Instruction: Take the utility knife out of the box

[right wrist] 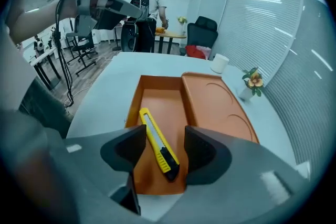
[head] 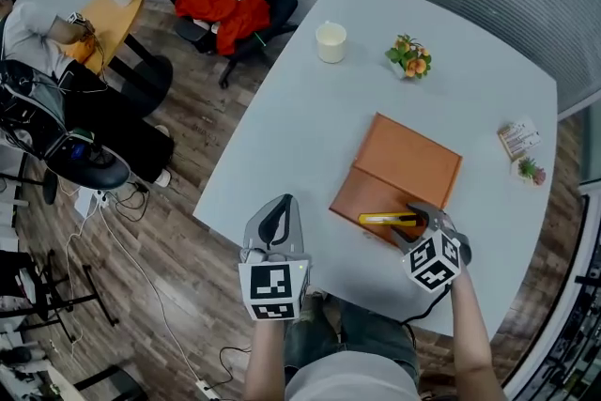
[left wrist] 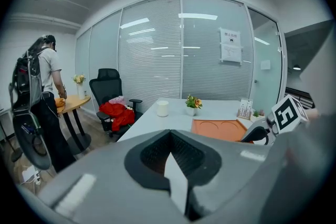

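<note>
Right gripper [right wrist: 165, 144]: jaws apart, one pad either side of the knife [right wrist: 156, 141], neither pad pressing it. It points steeply down over the near end of the box [right wrist: 157, 97].

Left gripper [left wrist: 170, 152]: jaws together, nothing between them. It sits well to the left of the box, near the table [head: 310, 127] edge, idle.

Knife: yellow, dark butt end nearest the jaws, lying slantwise on the floor of the box's open half. The lid [right wrist: 215, 102] lies flat beside that half, on its far-right side.

Step in hand, as I read it: the approach to the grasp, with the knife not yet gripped. The next move calls for lowering until the pads bracket the handle, closing across its narrow width, then lifting clear of the box wall.

Views: the right gripper view shows the gaps between pads and knife. From the head view the right gripper [head: 420, 223] covers the knife's [head: 388, 220] near end, so contact is hard to judge there. The left gripper view catches only the lid; the knife seems hidden.
</note>
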Motion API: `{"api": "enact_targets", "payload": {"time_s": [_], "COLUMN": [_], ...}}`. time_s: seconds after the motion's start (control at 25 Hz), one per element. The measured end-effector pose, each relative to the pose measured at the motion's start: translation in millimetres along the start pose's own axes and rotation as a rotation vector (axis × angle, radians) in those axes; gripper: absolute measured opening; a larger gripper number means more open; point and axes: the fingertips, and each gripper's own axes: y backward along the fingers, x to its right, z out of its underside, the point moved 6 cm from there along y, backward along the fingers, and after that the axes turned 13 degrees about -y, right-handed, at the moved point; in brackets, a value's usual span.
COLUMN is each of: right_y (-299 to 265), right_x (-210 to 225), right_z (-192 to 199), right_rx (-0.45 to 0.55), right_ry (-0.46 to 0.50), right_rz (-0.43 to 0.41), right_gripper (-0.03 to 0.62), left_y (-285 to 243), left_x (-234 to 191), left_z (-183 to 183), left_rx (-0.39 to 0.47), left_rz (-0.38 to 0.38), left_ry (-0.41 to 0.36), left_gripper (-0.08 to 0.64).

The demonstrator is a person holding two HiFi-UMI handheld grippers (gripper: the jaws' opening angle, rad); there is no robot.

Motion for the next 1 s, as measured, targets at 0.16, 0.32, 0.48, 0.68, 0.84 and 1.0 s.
{"api": "enact_targets", "payload": {"time_s": [0.16, 0.32, 0.48, 0.68, 0.84, 1.0], "right_y": [-12, -21, -33, -42, -47, -54], "right_x": [-3, -5, -6, -6, -8, -8], "right_z": [5, 8, 12, 14, 17, 20], "right_rx": [-0.065, -0.123, -0.173, -0.226, -0.291, -0.335], "right_ry": [0.05, 0.101, 0.126, 0.13, 0.172, 0.205], "right_rz": [-0.035, -0.056, -0.073, -0.08, -0.072, -0.065], "right_gripper": [0.259, 0.259, 0.258, 0.258, 0.255, 0.253], "left_y": [-2, -2, -4, -6, -4, -6], "left_x": [-1, -2, -2, -4, -4, 1], "left_z": [7, 13, 21, 27, 33, 39], "left_rx": [-0.018, -0.038, -0.053, -0.068, -0.084, -0.099], "left_rz": [-0.01, -0.013, -0.019, -0.026, -0.027, -0.024], "left_ry": [0.0, 0.011, 0.02, 0.034, 0.044, 0.05], "left_gripper": [0.0, 0.0, 0.0, 0.0, 0.0, 0.0]}}
